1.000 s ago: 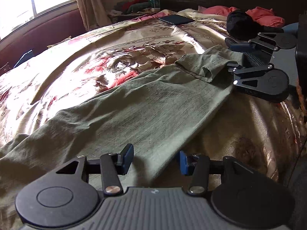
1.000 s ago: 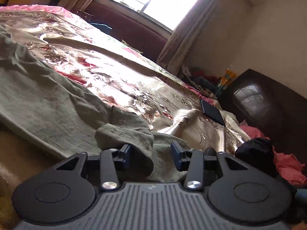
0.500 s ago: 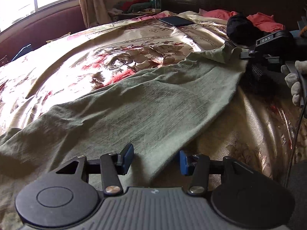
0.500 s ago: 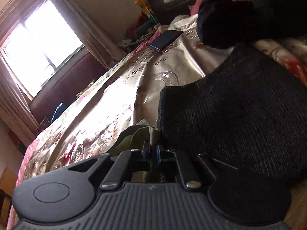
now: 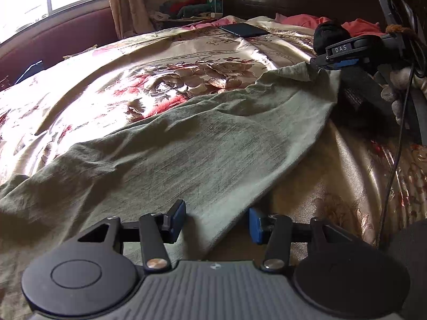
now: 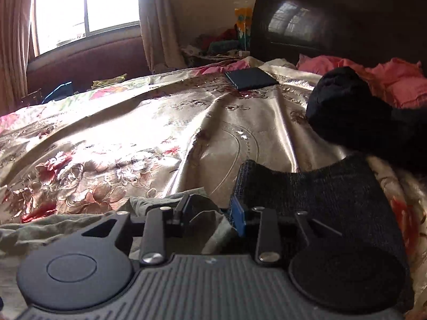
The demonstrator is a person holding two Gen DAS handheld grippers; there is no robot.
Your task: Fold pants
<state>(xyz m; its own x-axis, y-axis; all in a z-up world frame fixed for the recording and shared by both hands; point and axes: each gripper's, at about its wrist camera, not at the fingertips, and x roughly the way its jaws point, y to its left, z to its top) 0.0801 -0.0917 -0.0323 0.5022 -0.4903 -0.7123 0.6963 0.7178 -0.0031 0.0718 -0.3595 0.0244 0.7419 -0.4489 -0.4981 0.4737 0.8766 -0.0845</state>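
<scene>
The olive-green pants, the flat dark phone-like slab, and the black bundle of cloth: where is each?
Olive-green pants (image 5: 202, 157): left wrist view, middle of the spread fabric.
Flat dark phone-like slab (image 6: 250, 78): right wrist view, centre of its top face.
Black bundle of cloth (image 6: 344, 106): right wrist view, its rounded front.

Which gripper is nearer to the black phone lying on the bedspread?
The right gripper. It is at the far corner of the green pants, with the phone just beyond. The left gripper is at the pants' near edge, well short of it.
</scene>
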